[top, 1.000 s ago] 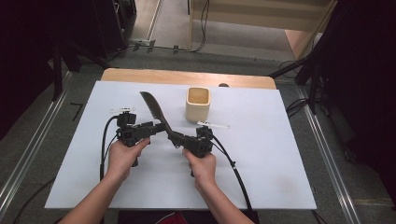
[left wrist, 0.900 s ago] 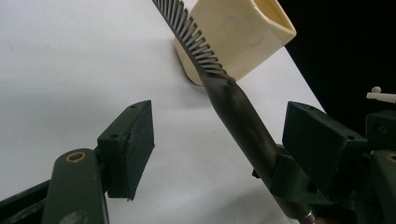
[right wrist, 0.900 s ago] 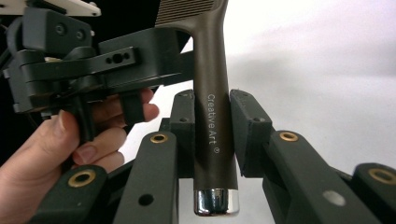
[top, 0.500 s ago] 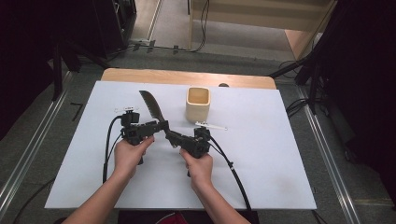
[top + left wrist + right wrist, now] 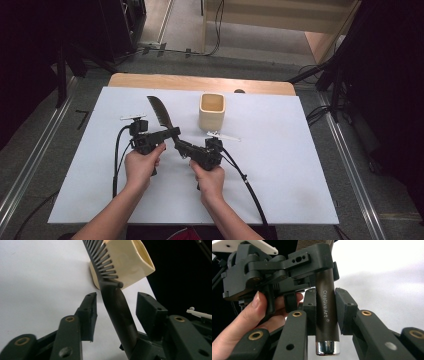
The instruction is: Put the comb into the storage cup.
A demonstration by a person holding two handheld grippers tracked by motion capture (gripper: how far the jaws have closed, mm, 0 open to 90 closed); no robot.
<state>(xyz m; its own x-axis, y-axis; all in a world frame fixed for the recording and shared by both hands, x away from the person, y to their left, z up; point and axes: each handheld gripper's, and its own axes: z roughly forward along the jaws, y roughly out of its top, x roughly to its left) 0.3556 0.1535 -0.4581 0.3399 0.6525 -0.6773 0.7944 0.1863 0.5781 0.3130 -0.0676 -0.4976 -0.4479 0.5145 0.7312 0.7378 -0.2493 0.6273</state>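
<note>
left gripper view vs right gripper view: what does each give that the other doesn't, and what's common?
Left gripper view: the comb with its teeth against the cream cup, and the left gripper with gaps either side of the handle; its jaws have just been closing. Right gripper view: the right gripper clamped on the handle, the lettering, the chrome end cap, a hand on the other gripper. Shared: the dark handle and the white table.

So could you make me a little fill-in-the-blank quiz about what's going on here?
1. The right tongs grip the comb by its ____.
2. The cream cup stands on a ____ sheet.
3. The left tongs have been closing, with the ____ between them.

Missing words: handle; white; comb
</note>
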